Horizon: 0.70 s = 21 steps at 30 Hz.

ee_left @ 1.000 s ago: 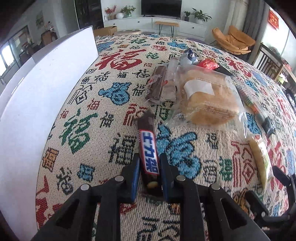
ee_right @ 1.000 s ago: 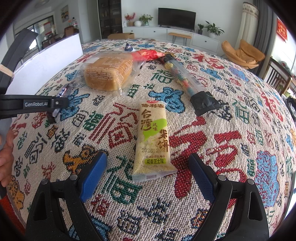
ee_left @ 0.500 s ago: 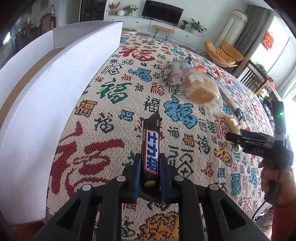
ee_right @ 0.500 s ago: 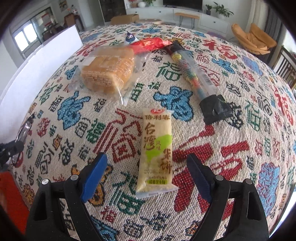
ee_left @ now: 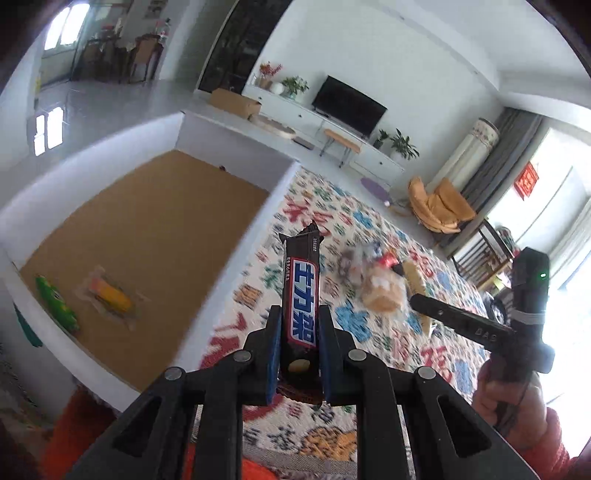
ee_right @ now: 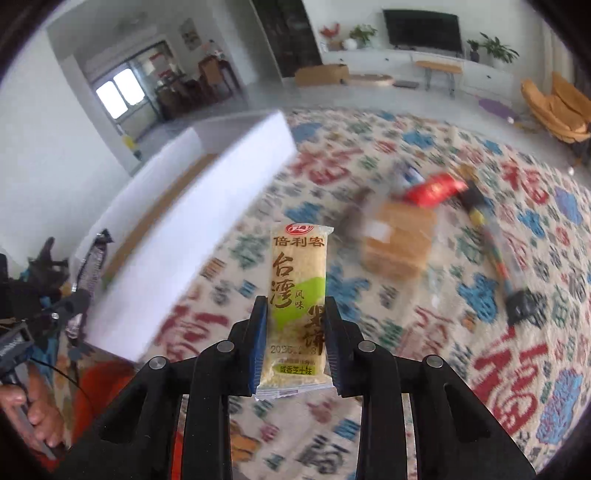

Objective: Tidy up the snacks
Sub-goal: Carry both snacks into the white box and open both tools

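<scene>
In the left wrist view, a dark chocolate bar point(ee_left: 301, 295) is clamped between the closed-in fingers of the left gripper point(ee_left: 297, 354), its lower end pinched and its upper end pointing away, raised clear of the patterned tablecloth point(ee_left: 369, 373). To the left of it, a white box point(ee_left: 236, 258) with a brown floor is seen from above; a green packet point(ee_left: 55, 306) and a clear-wrapped orange snack point(ee_left: 109, 297) are lying inside near its close corner. Farther out on the cloth, a bagged piece of bread point(ee_left: 382, 295) is seen blurred among other wrappers.

In the right wrist view, a pale yellow rice cracker packet point(ee_right: 297, 306) is gripped at its lower half by the right gripper point(ee_right: 295, 343), the jaws being drawn in against both long edges, and it is held above the cloth. The white box wall point(ee_right: 207, 236) is seen to the left. Beyond the packet, the bread point(ee_right: 400, 240) is seen blurred, with a red wrapper point(ee_right: 434, 188) just behind it and a long tube of sweets point(ee_right: 495, 251) with a dark cap to the right. A television point(ee_right: 423, 27) is mounted at the far wall.
</scene>
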Each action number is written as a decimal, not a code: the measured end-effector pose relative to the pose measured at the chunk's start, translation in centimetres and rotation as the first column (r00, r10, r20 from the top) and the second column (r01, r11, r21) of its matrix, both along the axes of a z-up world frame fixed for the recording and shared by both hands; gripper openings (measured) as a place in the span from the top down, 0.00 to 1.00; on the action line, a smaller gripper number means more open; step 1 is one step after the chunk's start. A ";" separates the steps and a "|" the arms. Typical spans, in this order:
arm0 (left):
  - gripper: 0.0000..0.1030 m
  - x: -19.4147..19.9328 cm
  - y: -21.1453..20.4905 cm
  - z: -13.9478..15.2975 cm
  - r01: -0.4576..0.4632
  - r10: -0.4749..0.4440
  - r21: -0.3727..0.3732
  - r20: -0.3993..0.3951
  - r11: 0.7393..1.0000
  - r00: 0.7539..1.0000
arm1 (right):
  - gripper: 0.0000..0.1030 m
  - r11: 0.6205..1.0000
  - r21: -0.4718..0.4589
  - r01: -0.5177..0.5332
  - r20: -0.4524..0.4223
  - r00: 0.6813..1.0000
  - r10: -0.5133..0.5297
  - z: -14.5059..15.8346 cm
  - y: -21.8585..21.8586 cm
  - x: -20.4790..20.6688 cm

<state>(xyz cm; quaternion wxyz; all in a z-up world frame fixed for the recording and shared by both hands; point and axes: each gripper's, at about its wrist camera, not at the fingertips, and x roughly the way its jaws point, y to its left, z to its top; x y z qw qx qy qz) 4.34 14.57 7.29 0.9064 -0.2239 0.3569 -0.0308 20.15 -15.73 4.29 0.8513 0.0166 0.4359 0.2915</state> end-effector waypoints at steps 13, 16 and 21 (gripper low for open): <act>0.25 2.3 11.7 -4.1 -0.339 0.357 0.164 -0.103 0.927 0.928 | 0.29 0.975 0.070 -0.213 0.092 0.974 0.206 2.4 22.4 2.2; 0.07 0.0 11.1 -4.3 -0.371 0.379 0.141 -0.029 0.918 0.925 | 0.29 0.977 0.099 -0.191 0.086 0.979 0.182 1.4 20.8 1.4; 0.07 -1.4 8.1 -3.3 -0.316 0.314 0.101 0.032 0.943 0.949 | 0.29 0.991 -0.021 -0.136 0.169 0.976 0.137 -0.7 14.4 -0.6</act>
